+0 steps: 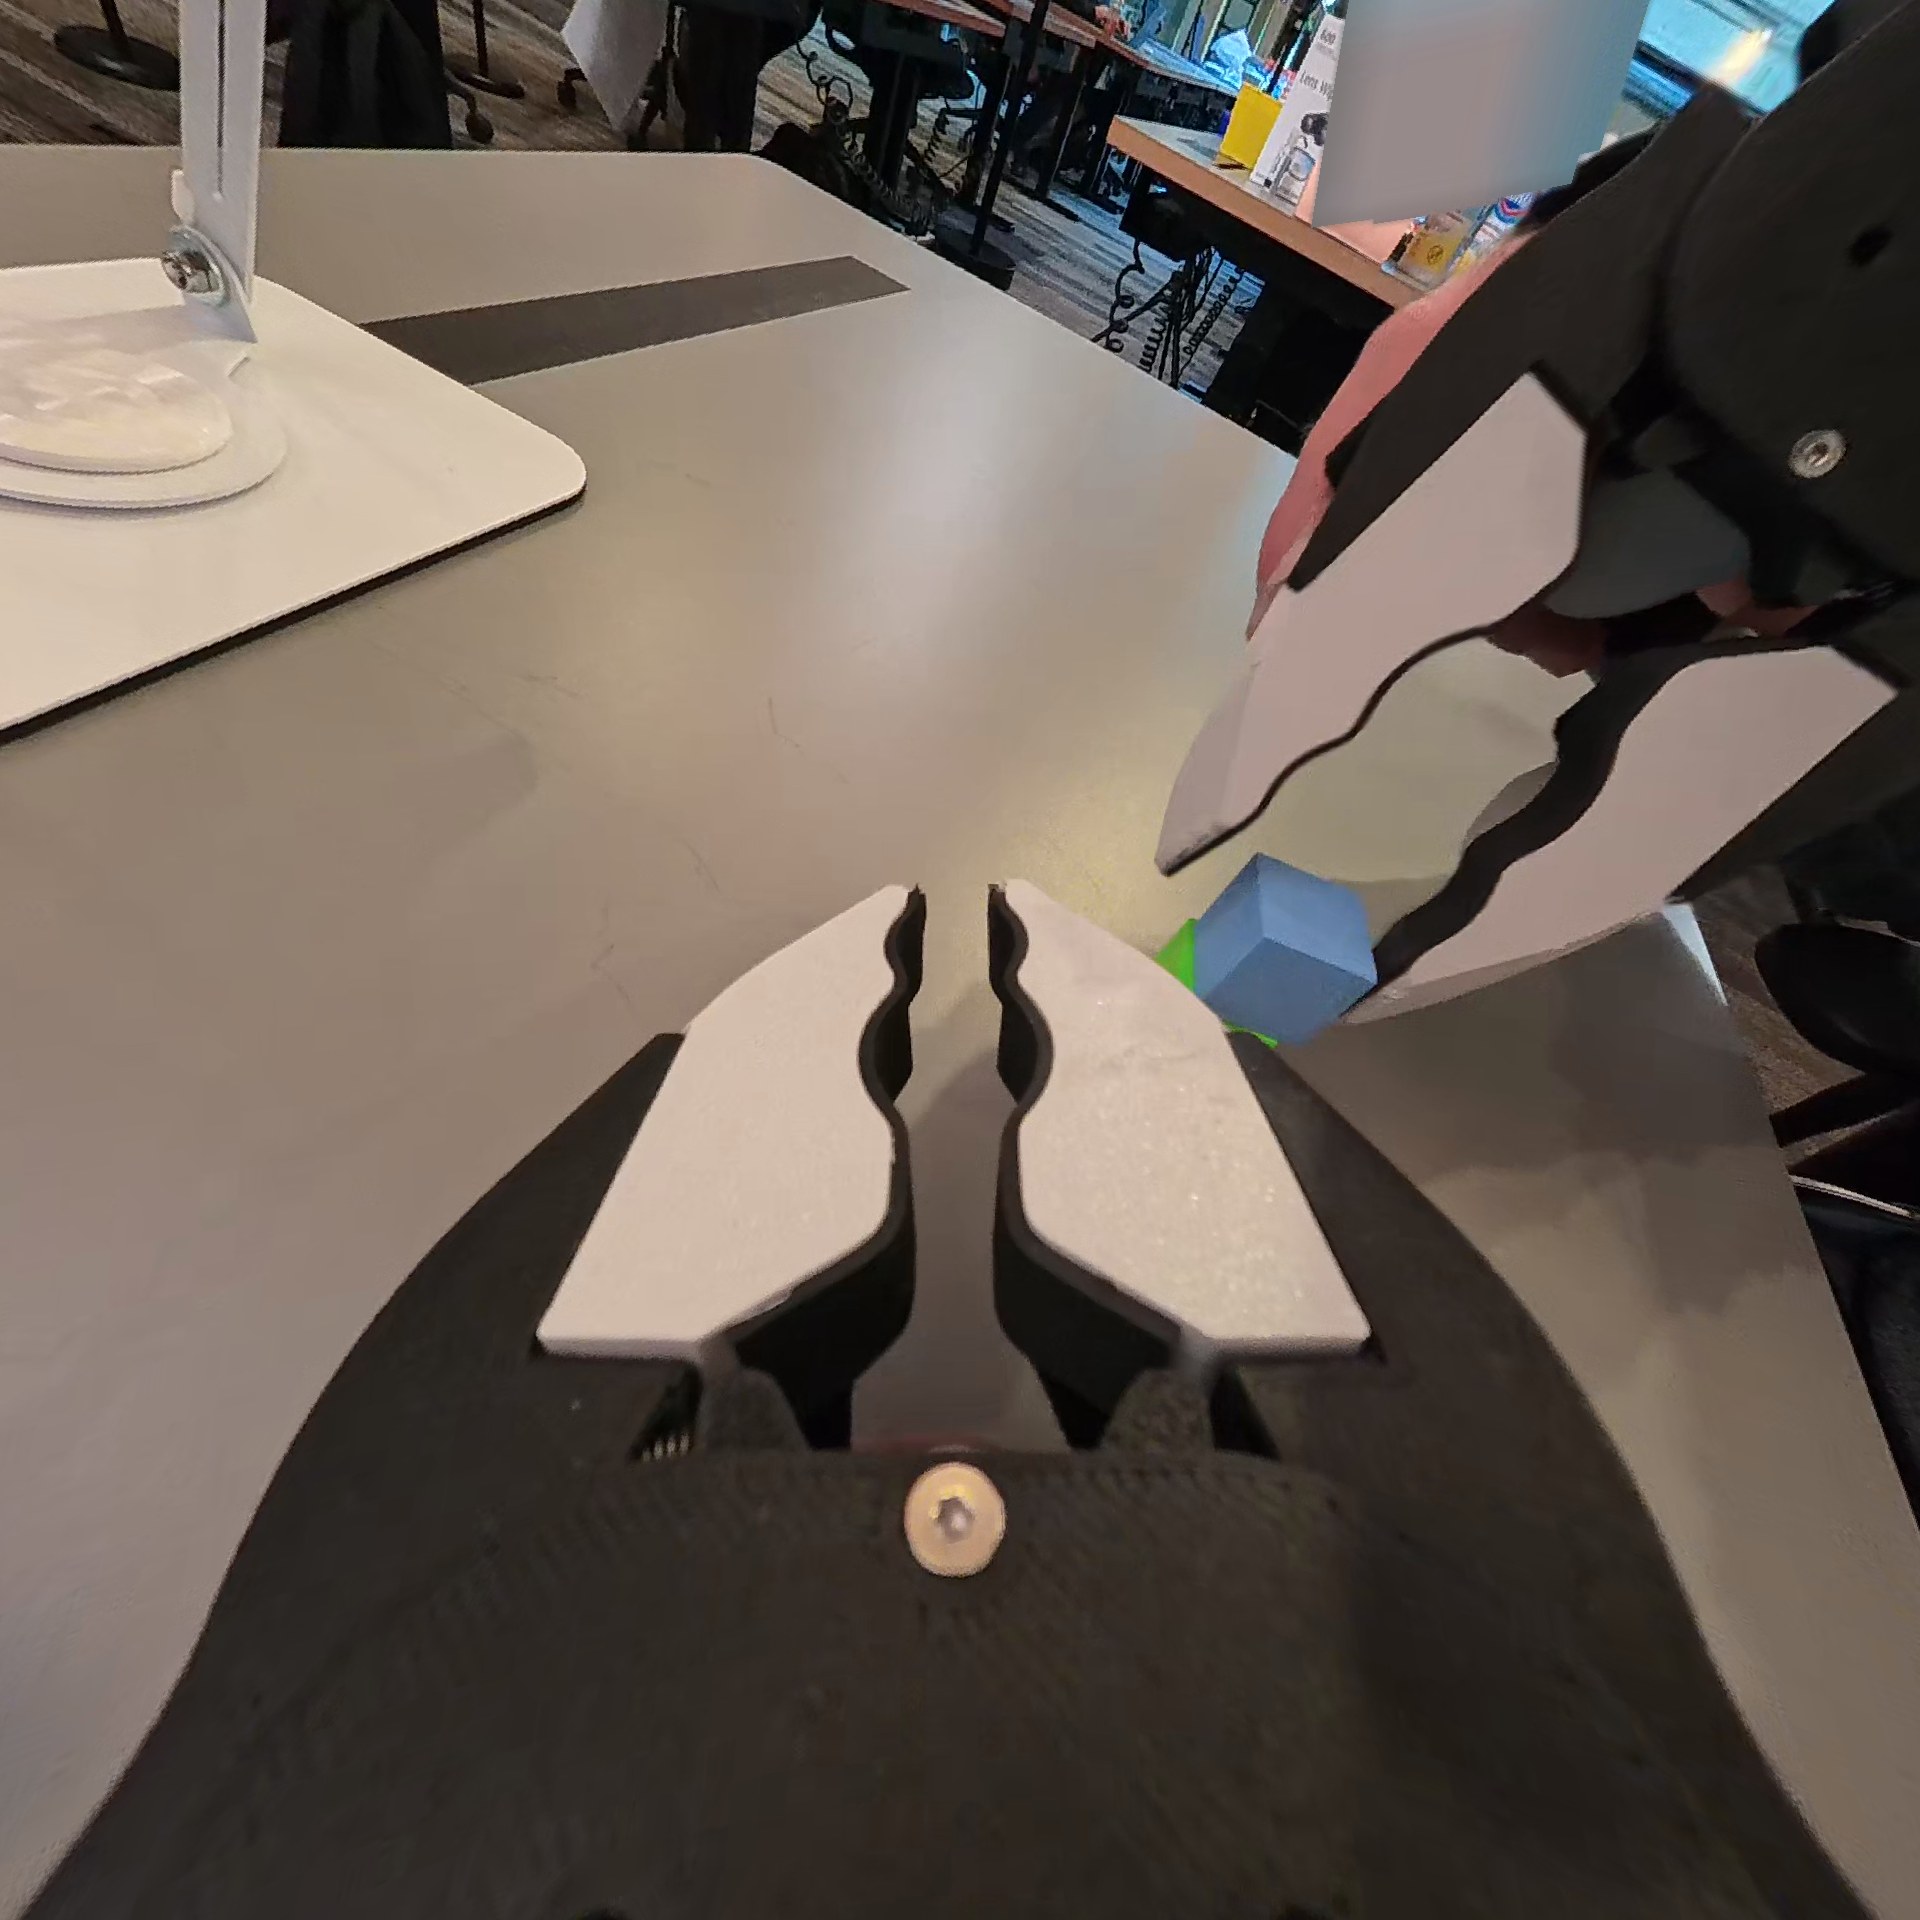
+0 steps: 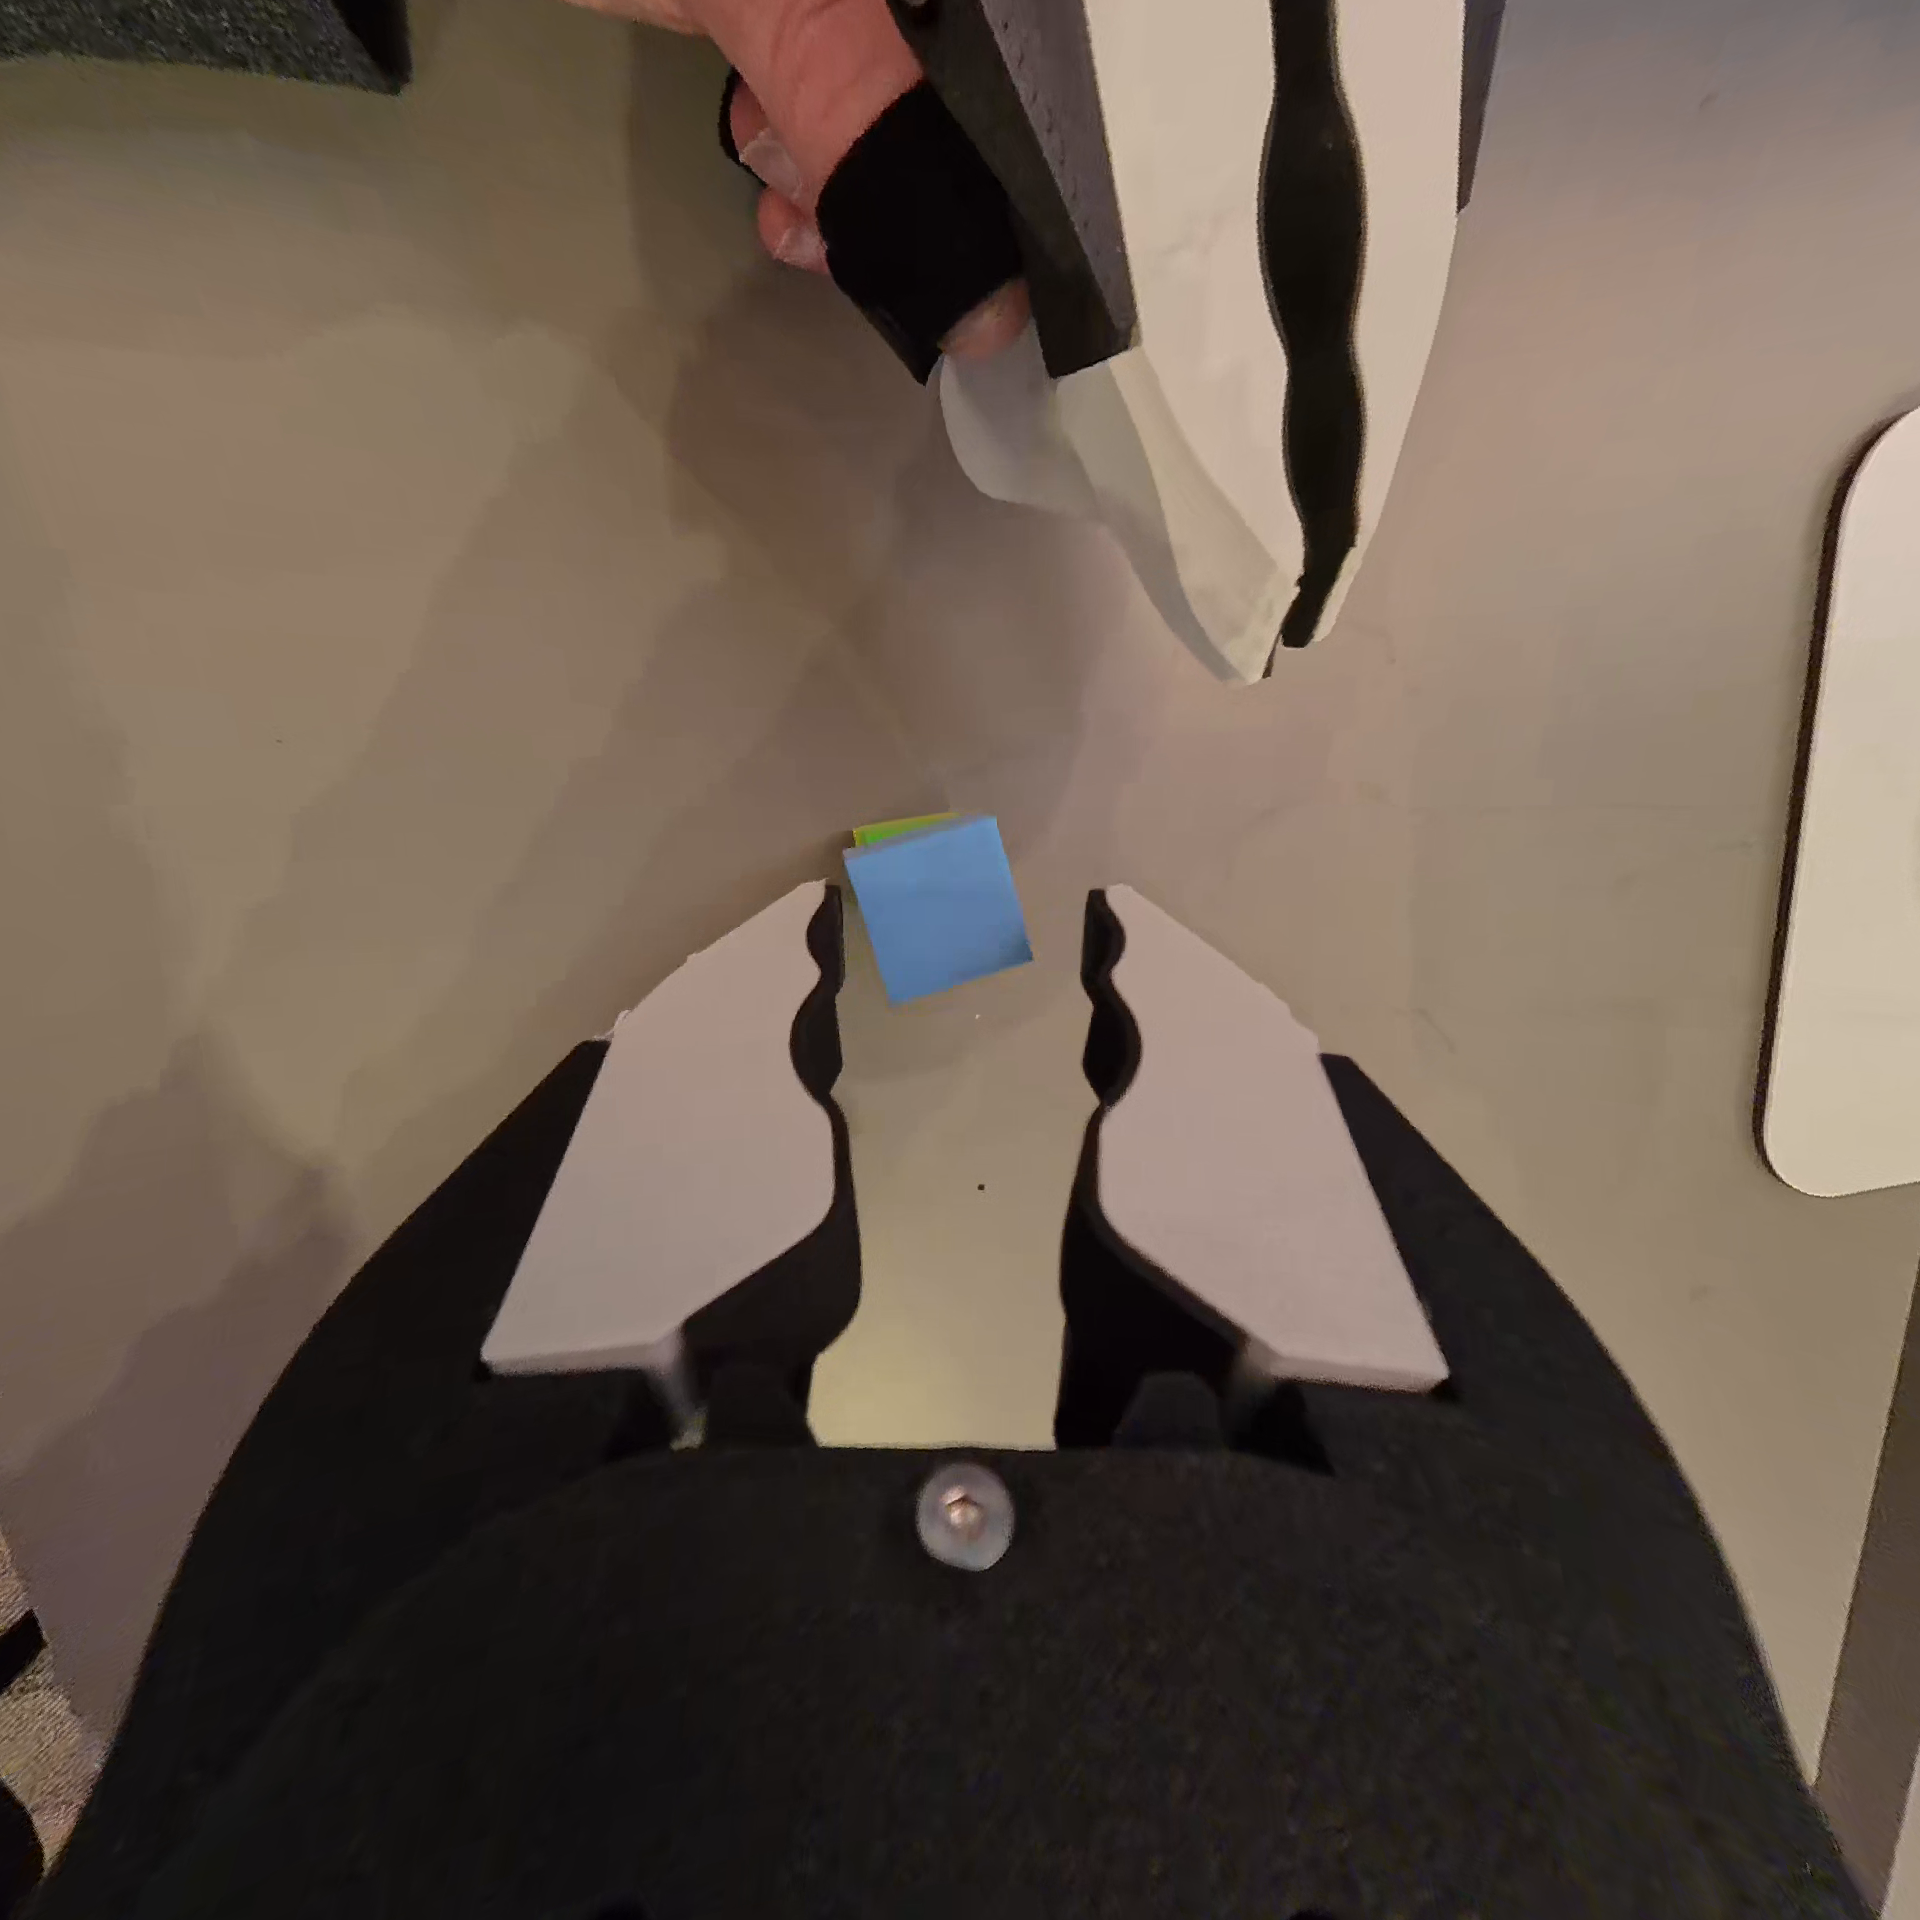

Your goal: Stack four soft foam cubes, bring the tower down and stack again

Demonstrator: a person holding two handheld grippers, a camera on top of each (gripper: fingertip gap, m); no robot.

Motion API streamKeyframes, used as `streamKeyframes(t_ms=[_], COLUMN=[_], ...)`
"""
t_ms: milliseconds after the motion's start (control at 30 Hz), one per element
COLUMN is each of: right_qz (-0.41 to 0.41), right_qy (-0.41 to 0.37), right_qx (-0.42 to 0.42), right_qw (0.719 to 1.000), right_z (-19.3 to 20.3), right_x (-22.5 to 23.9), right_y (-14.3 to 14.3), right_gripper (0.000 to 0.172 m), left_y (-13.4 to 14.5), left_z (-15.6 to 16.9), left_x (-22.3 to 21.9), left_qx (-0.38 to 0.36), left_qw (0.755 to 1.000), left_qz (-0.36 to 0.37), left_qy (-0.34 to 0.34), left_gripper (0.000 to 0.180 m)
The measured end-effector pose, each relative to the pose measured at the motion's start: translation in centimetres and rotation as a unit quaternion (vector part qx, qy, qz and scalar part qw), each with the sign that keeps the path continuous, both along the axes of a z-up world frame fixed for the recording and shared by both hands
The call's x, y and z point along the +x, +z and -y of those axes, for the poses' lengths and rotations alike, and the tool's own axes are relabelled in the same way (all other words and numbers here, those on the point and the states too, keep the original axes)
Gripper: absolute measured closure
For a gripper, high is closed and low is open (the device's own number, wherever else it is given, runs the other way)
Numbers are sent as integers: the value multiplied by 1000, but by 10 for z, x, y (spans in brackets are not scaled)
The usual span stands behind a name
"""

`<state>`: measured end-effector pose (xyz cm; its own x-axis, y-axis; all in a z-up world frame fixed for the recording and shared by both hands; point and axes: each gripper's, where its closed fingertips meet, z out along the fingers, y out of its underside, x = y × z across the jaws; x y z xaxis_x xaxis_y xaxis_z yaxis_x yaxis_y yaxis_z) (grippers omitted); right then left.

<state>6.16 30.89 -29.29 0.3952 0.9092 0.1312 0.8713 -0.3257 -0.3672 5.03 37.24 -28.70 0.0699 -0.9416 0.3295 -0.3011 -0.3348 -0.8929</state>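
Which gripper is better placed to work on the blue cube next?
Right. The right gripper hangs open directly over the blue cube, which rests on a green cube. The left gripper is beside the stack, nearly closed, aimed at bare table.

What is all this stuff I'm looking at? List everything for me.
Blue cube: one, blue, stacked on the green one, between the right gripper's open fingers.
Green cube: one, green, mostly hidden underneath.
Table: one, grey, with a dark strip.
Stand base: one, white, far left of table.
Left gripper: black with white fingers, slightly open, holding nothing.
Right gripper: same build, open.
Hand: one, holding the left gripper.
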Motion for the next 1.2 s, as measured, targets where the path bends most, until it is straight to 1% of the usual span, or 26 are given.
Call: streamKeyframes(t_ms=[33,133,200,333,433,500,567,633,767,1033,1133,1167,1200], right_qz=[-4,-22,-27,-14,1,24,47,65,115,157,155,151,143], right_qy=[0,-9,-19,-57,-68,-74,-60,-39,-3,33,40,41,39], right_qx=[5,21,39,56,57,48,36,12,-35,-64,-74,-77,-80], right_qw=[1000,999,999,997,996,996,996,997,993,985,984,985,986], right_z=[0,3,7,28,56,77,99,118,141,144,144,144,144], right_x=[1,11,29,93,149,187,217,239,271,290,288,286,284], right_y=[3,19,33,46,46,39,28,13,-16,-32,-42,-45,-47], right_gripper=[126,125,125,125,125,125,125,125,125,129,135,141,142], left_y=[0,0,0,0,1,1,1,1,4,10,11,12,12], left_z=[0,1,0,0,0,0,0,0,-1,-3,-3,-3,-3], left_x=[0,0,0,0,-1,-1,-1,-1,-2,-6,-7,-7,-7], left_qx=[0,1,0,-1,-2,-2,0,0,-5,-14,-17,-17,-18], left_qw=[1000,1000,1000,1000,1000,1000,1000,1000,1000,999,999,999,999], left_qz=[0,-1,0,1,4,4,4,5,16,40,46,48,49], left_qy=[-1,-2,-1,-1,0,0,1,1,3,5,5,5,5], left_gripper=[169,169,169,169,169,169,169,169,169,169,169,169,169])
